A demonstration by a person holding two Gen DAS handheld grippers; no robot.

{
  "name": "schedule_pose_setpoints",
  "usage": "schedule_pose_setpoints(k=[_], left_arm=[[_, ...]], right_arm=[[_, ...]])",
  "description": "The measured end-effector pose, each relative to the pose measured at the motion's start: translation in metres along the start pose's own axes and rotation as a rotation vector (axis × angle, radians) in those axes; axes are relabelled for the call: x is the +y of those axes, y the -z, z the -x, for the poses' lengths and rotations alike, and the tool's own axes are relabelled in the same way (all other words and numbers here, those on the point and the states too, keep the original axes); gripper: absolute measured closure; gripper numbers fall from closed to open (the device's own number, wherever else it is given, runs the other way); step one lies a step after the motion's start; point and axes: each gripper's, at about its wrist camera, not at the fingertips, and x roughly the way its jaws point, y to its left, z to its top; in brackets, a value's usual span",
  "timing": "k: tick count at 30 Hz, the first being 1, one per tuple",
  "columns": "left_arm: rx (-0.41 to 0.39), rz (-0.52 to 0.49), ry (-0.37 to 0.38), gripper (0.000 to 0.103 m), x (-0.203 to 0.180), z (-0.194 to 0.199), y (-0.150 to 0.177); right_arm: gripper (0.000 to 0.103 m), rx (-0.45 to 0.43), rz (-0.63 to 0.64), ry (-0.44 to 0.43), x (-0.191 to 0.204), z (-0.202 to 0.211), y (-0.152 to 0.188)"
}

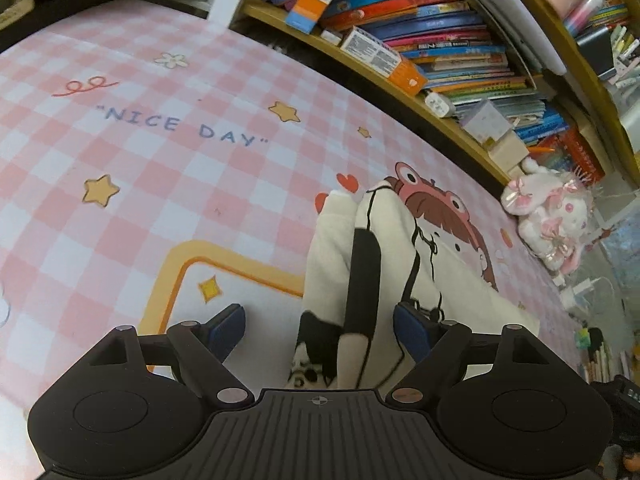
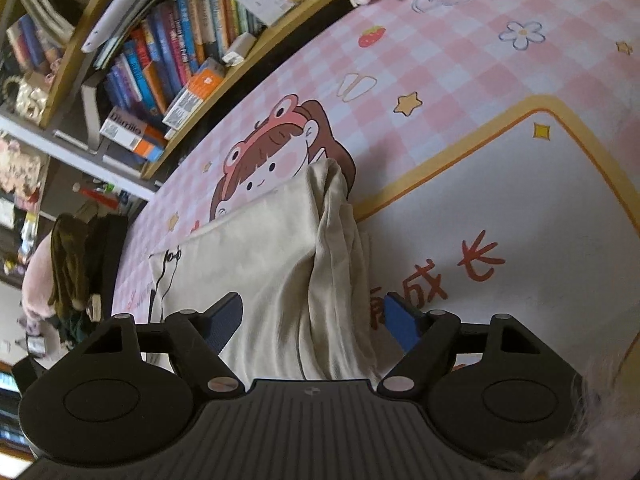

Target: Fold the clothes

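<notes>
I am hovering my left gripper [image 1: 318,328], jaws wide, over the cream garment [image 1: 340,256] lying bunched on the pink checked mat [image 1: 160,160]. My right gripper [image 2: 316,320] is straddling its raised fold, jaws wide, gripping nothing. I am judging this the pick-up before a fold; next, both must close on cloth.

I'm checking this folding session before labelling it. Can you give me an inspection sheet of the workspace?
Surface: pink checked mat printed with stars, "NICE DAY" and a cartoon girl.
Job's things: cream garment with black trim, lying partly folded on the mat, a bunched ridge along one side.
Clutter: white and pink plush toy at the mat's edge.
Grippers: left gripper open, garment between its fingers, pads not pressing; right gripper open over the bunched ridge.
Cables: white charger and cord beside the plush toy.
Surroundings: wooden bookshelf packed with books and boxes along the mat's far edge.
</notes>
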Motion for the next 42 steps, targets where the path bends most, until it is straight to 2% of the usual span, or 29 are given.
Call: schedule_pose_setpoints(k=[3,6,8,9,10,11,13,16,17,19,22,23,24,25,28,33,36,37,41,42], left_arm=[[0.018,-0.01,0.03,0.022,0.001,-0.005,-0.006],[0.036,-0.018,0.055,0.03,0.002,-0.009,-0.011],[0.054,-0.013,0.078,0.044,0.002,-0.013,-0.013],[0.066,-0.007,0.091,0.054,0.002,-0.015,-0.014],[0.077,-0.005,0.098,0.065,0.001,-0.016,-0.014],[0.087,-0.006,0.102,0.067,0.0,-0.018,-0.014],[0.084,-0.044,0.102,0.087,-0.007,-0.016,-0.014],[0.037,-0.196,0.08,0.089,-0.031,-0.002,-0.012],[0.033,-0.229,0.082,0.089,-0.037,0.001,-0.012],[0.046,-0.236,0.089,0.089,-0.037,0.0,-0.014],[0.08,-0.188,0.09,0.084,-0.027,-0.007,-0.021],[0.089,-0.176,0.097,0.082,-0.024,-0.008,-0.023],[0.101,-0.166,0.107,0.075,-0.021,-0.01,-0.024],[0.114,-0.157,0.116,0.066,-0.019,-0.012,-0.026],[0.143,-0.14,0.127,0.052,-0.014,-0.017,-0.026],[0.159,-0.111,0.137,0.051,-0.015,-0.028,-0.025],[0.154,-0.102,0.141,0.055,-0.016,-0.03,-0.024],[0.154,-0.107,0.138,0.061,-0.017,-0.03,-0.023],[0.123,-0.153,0.125,0.087,-0.025,-0.02,-0.019],[0.109,-0.174,0.127,0.087,-0.028,-0.015,-0.018]], right_arm=[[0.037,0.003,-0.037,0.015,0.0,-0.007,0.0],[0.04,-0.008,-0.061,0.04,0.002,-0.012,0.002],[0.043,-0.021,-0.061,0.052,0.005,-0.014,0.002],[0.046,-0.027,-0.056,0.063,0.007,-0.015,0.003],[0.055,-0.032,-0.047,0.077,0.008,-0.016,0.003],[0.061,-0.033,-0.041,0.084,0.009,-0.017,0.003],[0.069,-0.035,-0.027,0.098,0.012,-0.019,0.004],[0.081,-0.068,0.05,0.104,0.025,-0.013,0.007],[0.082,-0.088,0.093,0.099,0.032,-0.009,0.009],[0.083,-0.119,0.162,0.081,0.043,-0.002,0.013],[0.083,-0.12,0.175,0.091,0.045,-0.001,0.015],[0.082,-0.112,0.152,0.096,0.042,-0.003,0.014],[0.081,-0.102,0.123,0.103,0.037,-0.005,0.013],[0.076,-0.093,0.092,0.106,0.033,-0.006,0.012],[0.062,-0.082,0.017,0.104,0.02,-0.007,0.009],[0.049,-0.058,-0.049,0.079,0.011,-0.013,0.008],[0.047,-0.053,-0.033,0.072,0.014,-0.018,0.007],[0.048,-0.051,-0.026,0.069,0.015,-0.02,0.007],[0.074,-0.04,0.058,0.093,0.026,-0.027,0.009],[0.077,-0.059,0.118,0.102,0.034,-0.025,0.011]])
